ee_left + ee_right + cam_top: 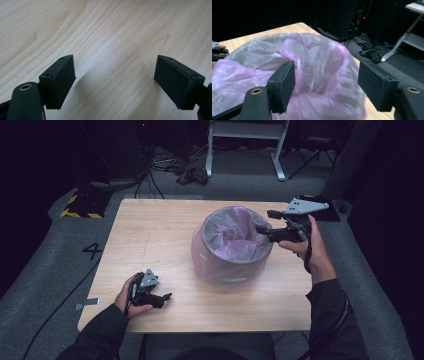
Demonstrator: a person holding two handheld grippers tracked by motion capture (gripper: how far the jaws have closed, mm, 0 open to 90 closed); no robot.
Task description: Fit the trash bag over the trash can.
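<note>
A grey bin lined with a thin pink plastic bag stands on the wooden table, right of its middle. The bag drapes over the rim and down the outside. My right gripper is open at the bin's right rim, its jaws straddling the bag's edge, and the right gripper view shows pink film between the two pads without a pinch. My left gripper rests open near the front left of the table, with bare wood between its jaws in the left gripper view.
Beyond the table's far edge lie cables and a white frame's legs on the grey floor. A yellow-and-black striped base sits at the far left. The table's left half is bare wood.
</note>
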